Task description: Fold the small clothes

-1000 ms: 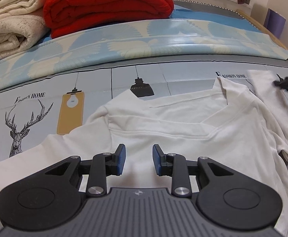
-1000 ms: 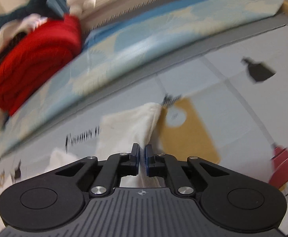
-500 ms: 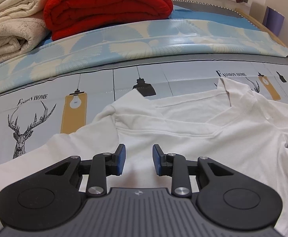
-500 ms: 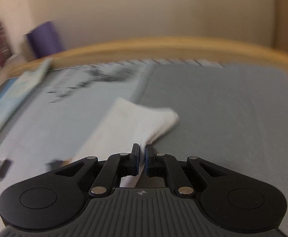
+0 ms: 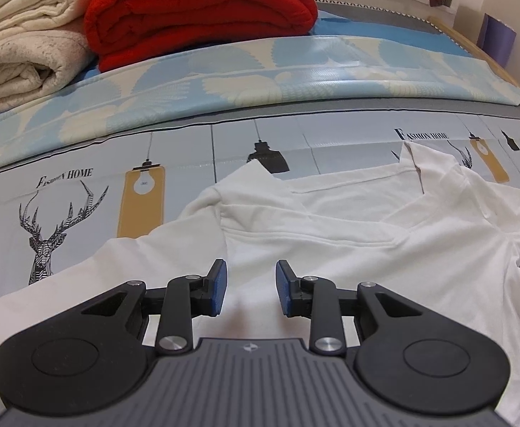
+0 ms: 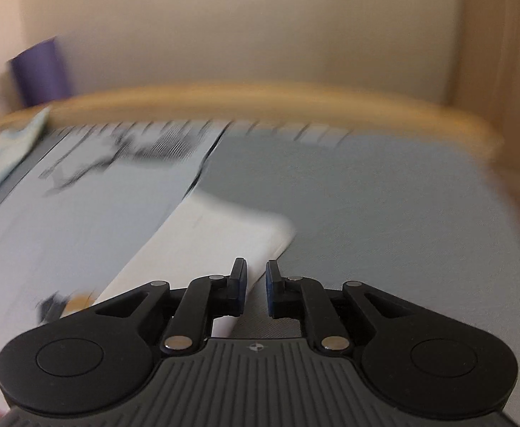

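A small white T-shirt (image 5: 349, 227) lies spread on the printed sheet, neckline away from me, one sleeve out to the left. My left gripper (image 5: 251, 290) is open and empty, hovering just above the shirt's body. In the blurred right wrist view, my right gripper (image 6: 256, 284) is slightly open with nothing between its pads. The shirt's right sleeve (image 6: 210, 238) lies flat on the bed just in front of and left of it.
A folded red blanket (image 5: 196, 10) and cream blankets (image 5: 21, 42) are stacked at the back left. A blue patterned mat (image 5: 260, 71) runs across behind the shirt. The wooden bed rail (image 6: 260, 103) and a purple object (image 6: 41, 71) lie beyond the right gripper.
My right gripper carried the right sleeve outward, swung toward the bed's edge, then opened and let the sleeve go. The sleeve now lies spread flat. My left gripper stayed open in place.
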Demonstrator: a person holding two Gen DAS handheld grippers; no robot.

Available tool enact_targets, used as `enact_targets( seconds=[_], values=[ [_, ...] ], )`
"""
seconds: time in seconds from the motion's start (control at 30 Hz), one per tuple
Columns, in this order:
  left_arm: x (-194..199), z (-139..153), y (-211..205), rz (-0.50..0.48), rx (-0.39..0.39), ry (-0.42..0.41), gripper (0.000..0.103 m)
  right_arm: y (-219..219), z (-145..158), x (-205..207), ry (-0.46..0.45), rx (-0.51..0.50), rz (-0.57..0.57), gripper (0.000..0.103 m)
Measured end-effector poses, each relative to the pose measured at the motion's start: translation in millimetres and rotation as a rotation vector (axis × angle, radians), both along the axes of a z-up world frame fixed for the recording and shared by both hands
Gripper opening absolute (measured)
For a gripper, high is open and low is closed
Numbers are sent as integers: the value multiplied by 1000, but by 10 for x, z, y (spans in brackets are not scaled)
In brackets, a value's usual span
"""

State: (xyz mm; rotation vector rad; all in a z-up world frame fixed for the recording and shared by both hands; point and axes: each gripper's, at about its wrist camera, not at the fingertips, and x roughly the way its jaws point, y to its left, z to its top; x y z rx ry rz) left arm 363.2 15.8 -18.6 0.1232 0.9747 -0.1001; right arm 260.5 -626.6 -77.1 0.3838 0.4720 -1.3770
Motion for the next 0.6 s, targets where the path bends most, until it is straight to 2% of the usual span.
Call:
enact_targets(
  seconds=[0.03,0.07,0.13,0.17,0.23,0.33,0.43,0.47,0.53,0.6],
  values=[
    [-4,6,6,1,-1,-1,34,173,100,92,10,-85,70,16],
    [-12,16,6,1,-1,-2,34,351,185,201,-7,-138,190,16],
    [-22,33,3,-1,-6,-4,34,705,292,402,-57,-175,420,16],
    [-24,41,2,-2,-8,-5,34,888,316,503,-99,-154,558,19],
    [-30,53,-4,-5,-13,-9,34,1207,294,708,-163,-39,840,26],
    [-36,54,1,-3,-16,-8,34,1718,147,997,-133,119,1169,31],
    [-39,56,4,-3,-12,-5,34,2055,-63,1207,-21,223,1322,38],
    [-40,61,13,-2,-12,-4,34,2124,-136,1247,15,251,1338,38],
    [-42,77,39,-1,-17,-7,34,2186,-267,1280,98,241,1315,38],
    [-33,75,58,3,-19,-6,34,2199,-354,1243,116,217,1322,38]
  ],
)
